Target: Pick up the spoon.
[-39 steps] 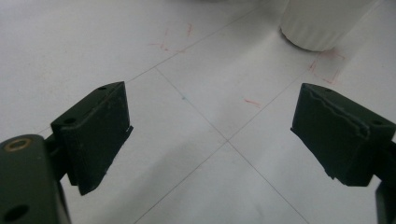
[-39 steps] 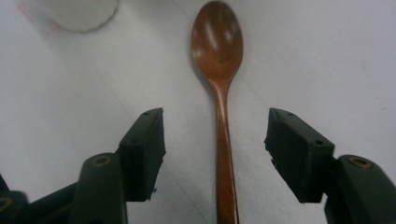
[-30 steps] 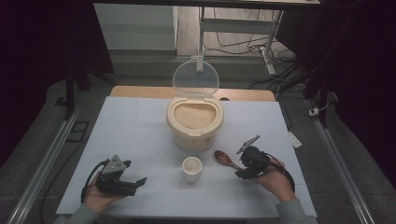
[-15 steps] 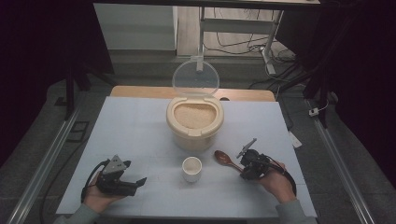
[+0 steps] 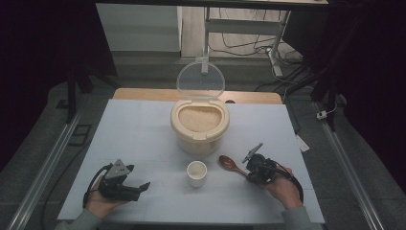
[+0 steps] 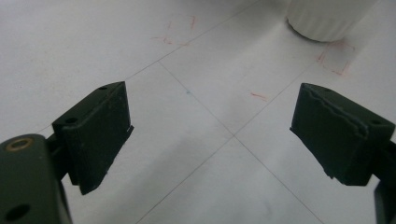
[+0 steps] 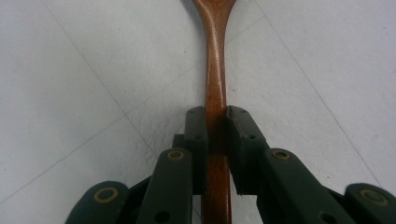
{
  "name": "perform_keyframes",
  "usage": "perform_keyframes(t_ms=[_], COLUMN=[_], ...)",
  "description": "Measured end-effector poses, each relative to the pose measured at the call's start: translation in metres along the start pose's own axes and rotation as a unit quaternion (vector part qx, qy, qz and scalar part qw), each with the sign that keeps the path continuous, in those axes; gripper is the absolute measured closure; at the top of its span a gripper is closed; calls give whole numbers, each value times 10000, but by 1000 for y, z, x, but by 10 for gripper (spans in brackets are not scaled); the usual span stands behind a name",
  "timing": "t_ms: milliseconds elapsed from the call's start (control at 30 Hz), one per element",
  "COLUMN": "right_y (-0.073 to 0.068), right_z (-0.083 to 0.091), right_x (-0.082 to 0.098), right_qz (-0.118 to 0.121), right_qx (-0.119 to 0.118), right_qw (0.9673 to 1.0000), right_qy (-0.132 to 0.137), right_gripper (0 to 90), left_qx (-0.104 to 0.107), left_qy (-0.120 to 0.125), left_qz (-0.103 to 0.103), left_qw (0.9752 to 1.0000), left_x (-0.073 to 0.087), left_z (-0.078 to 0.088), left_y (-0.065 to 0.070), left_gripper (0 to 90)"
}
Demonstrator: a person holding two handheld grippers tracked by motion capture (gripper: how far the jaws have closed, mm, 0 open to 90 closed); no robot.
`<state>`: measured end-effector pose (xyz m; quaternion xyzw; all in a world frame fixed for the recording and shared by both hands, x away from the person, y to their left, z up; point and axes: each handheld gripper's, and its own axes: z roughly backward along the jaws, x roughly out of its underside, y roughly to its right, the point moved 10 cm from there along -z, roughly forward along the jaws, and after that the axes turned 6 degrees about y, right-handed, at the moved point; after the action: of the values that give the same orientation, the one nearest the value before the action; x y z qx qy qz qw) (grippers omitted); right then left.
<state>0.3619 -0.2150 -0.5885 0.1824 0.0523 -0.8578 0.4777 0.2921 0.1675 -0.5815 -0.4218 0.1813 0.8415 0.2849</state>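
A brown wooden spoon (image 5: 230,164) lies on the white table, bowl toward the cup. My right gripper (image 5: 253,167) has just been closing, and its jaws now pinch the spoon's handle (image 7: 215,93) from both sides. A small white cup (image 5: 197,173) stands at the table's front middle. Behind it sits a beige rice container (image 5: 199,125) full of rice, its clear lid (image 5: 200,80) standing up. My left gripper (image 5: 139,187) rests at the front left, jaws wide apart with bare table between them (image 6: 212,135). The cup's base (image 6: 327,18) shows at the top right of the left gripper view.
The white table (image 5: 139,129) has thin grid lines and faint red marks. A wooden board edge (image 5: 143,94) runs along its far side. Metal rails (image 5: 52,153) flank the table, and cables lie on the floor behind.
The right gripper's jaws have closed onto the spoon's handle. Both hands have stayed in place.
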Motion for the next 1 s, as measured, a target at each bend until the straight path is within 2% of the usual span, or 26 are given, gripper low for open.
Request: perform_keyframes(t_ms=[33,67,100,167,233,267,300,433,467,500,600,767,867,1000], right_y=[0,0,-2,-2,-4,-4,-6,-12,-15,-15,-22,-28,-29,-35], right_z=[1,1,4,6,17,17,23,33,40,40,53,57,58,62], right_x=[0,0,-1,-2,-5,-5,-8,-11,-13,-13,-21,-28,-28,-34], right_qz=[-43,-43,-101,-111,-93,-93,-78,-34,-30,-30,35,126,145,241], right_qx=[-9,-9,-85,-141,-179,-179,-198,-322,-386,-386,-528,-618,-641,-690], right_qw=[9999,9999,9996,9993,9983,9983,9971,9952,9936,9936,9890,9861,9859,9838], right_qy=[110,110,250,317,548,548,735,921,1064,1064,1379,1540,1539,1634], right_gripper=[789,789,789,790,790,790,790,790,790,790,790,790,790,790], left_qx=[-6,-11,-16,-33,-44,-49,-49,-50,-51,-61,-55,-50,-46,-48], left_qy=[-2,-4,-10,-1,0,3,7,10,14,14,20,9,11,0], left_qz=[0,-3,-7,4,16,19,20,15,17,16,28,29,25,35], left_qw=[10000,10000,10000,10000,10000,10000,10000,10000,10000,10000,10000,10000,10000,10000], left_x=[0,0,0,0,1,0,0,0,0,0,0,0,0,0], left_z=[0,0,0,0,1,1,1,1,1,2,2,2,2,2], left_y=[0,-1,-1,-2,-2,-2,-2,-3,-3,-3,-3,-3,-3,-4], left_gripper=[121,121,122,123,124,124,124,124,124,124,124,124,125,125])
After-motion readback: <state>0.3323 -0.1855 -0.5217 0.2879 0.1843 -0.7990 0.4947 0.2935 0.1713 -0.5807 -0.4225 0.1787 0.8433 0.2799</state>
